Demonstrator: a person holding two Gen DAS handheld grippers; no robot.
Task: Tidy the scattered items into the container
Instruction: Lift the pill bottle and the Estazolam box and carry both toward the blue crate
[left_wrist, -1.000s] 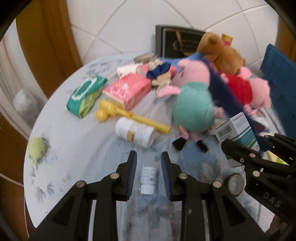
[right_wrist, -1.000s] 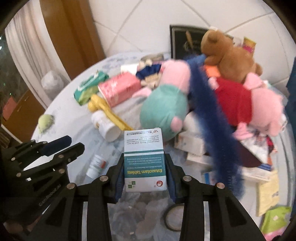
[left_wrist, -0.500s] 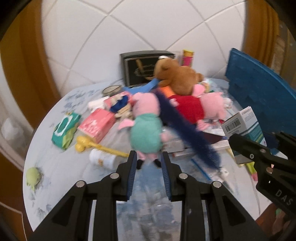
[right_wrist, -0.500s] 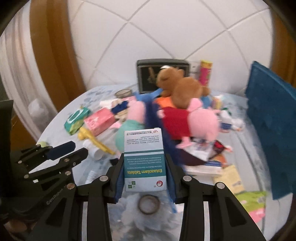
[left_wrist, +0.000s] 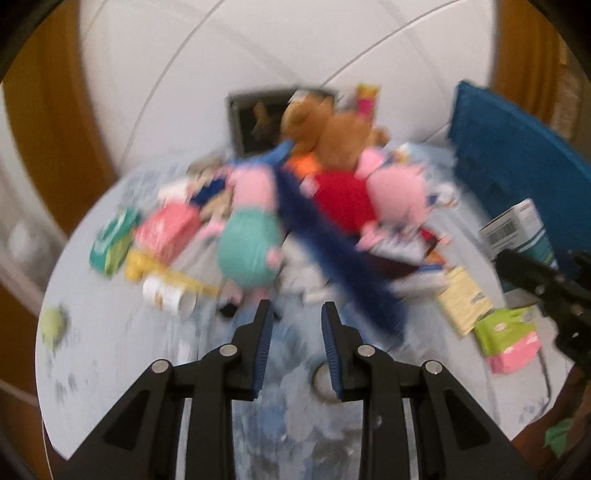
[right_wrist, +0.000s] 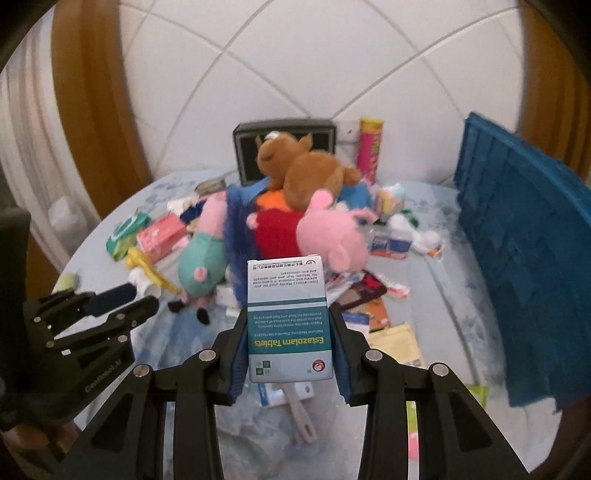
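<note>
Right gripper (right_wrist: 288, 343): clamped on a teal-and-white tablet box (right_wrist: 288, 317), held above the table (right_wrist: 436, 266), left of the blue crate (right_wrist: 524, 251); left gripper (left_wrist: 296, 325): jaws slightly parted, nothing between them; plush toys (right_wrist: 295, 221) piled left of the crate.

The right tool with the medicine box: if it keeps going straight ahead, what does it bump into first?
Probably the pink plush pig in the toy pile, hit first by the medicine box that the right tool grips. Depth is unclear, so it might reach the papers lying before the pig instead.
</note>
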